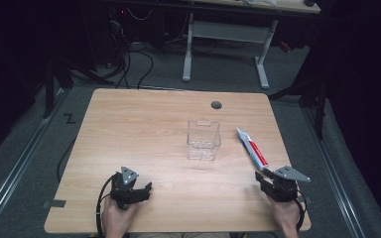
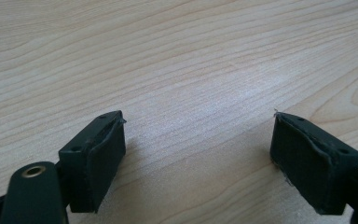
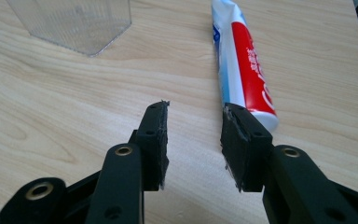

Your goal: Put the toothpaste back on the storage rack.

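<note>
Now we hold the right gripper (image 3: 193,123) with its jaws parted and nothing between them; the red, white and blue toothpaste tube (image 3: 242,65) lies flat on the light wooden table (image 1: 144,129), its near end just beyond the right-hand jaw, outside the gap. Left of it stands the clear plastic box (image 1: 204,140). Our left gripper (image 2: 198,140) rests wide open over bare wood.

My view: matt pale wood-grain table (image 1: 144,129), clear glossy plastic box (image 1: 204,140), smooth shiny toothpaste tube (image 3: 244,65), matt black right gripper (image 3: 193,135) with rough, frayed pads (image 3: 161,140)
</note>
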Demonstrator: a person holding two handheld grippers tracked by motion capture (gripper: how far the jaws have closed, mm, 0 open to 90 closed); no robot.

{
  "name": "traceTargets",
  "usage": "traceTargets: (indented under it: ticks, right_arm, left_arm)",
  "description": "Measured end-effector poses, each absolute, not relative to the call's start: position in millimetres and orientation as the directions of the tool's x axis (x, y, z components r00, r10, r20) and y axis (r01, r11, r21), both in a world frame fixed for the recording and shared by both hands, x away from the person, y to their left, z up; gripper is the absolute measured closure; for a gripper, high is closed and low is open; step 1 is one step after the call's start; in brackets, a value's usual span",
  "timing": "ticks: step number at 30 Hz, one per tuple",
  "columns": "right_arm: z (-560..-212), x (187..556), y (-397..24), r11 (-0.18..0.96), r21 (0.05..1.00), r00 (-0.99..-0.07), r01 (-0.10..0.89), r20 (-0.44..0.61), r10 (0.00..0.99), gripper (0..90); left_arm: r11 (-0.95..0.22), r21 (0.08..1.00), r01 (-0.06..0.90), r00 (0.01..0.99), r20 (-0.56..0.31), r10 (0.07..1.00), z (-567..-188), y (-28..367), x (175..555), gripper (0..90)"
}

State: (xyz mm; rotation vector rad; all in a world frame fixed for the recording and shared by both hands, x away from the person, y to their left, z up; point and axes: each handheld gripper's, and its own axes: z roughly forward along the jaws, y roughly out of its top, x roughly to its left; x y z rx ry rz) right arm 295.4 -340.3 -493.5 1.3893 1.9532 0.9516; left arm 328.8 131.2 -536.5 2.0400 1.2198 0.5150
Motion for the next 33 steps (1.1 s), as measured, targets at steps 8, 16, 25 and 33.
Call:
traceTargets:
  ticks: [8,16,25,33]
  right_arm:
    - [-485,303,-346,0.213,0.805,-0.317,0.554,-0.032,0.948,59.7]
    - [-479,310,-351,0.203,0.804,-0.307,0.559,-0.027,0.951,57.3]
    - [-463,320,-352,0.217,0.815,-0.291,0.537,-0.062,0.955,55.0]
    - [-456,336,-350,0.22,0.796,-0.282,0.564,-0.065,0.957,52.3]
  left_arm:
    - [-0.314,0.732,0.605,0.474,-0.013,0.881,-537,131,329,17.5]
    - [-0.314,0.732,0.605,0.473,-0.013,0.881,-537,131,329,17.5]
    - [-0.314,0.732,0.605,0.474,-0.013,0.881,-537,131,329,17.5]
    - [-0.314,0.732,0.605,0.474,-0.014,0.88,-536,131,329,17.5]
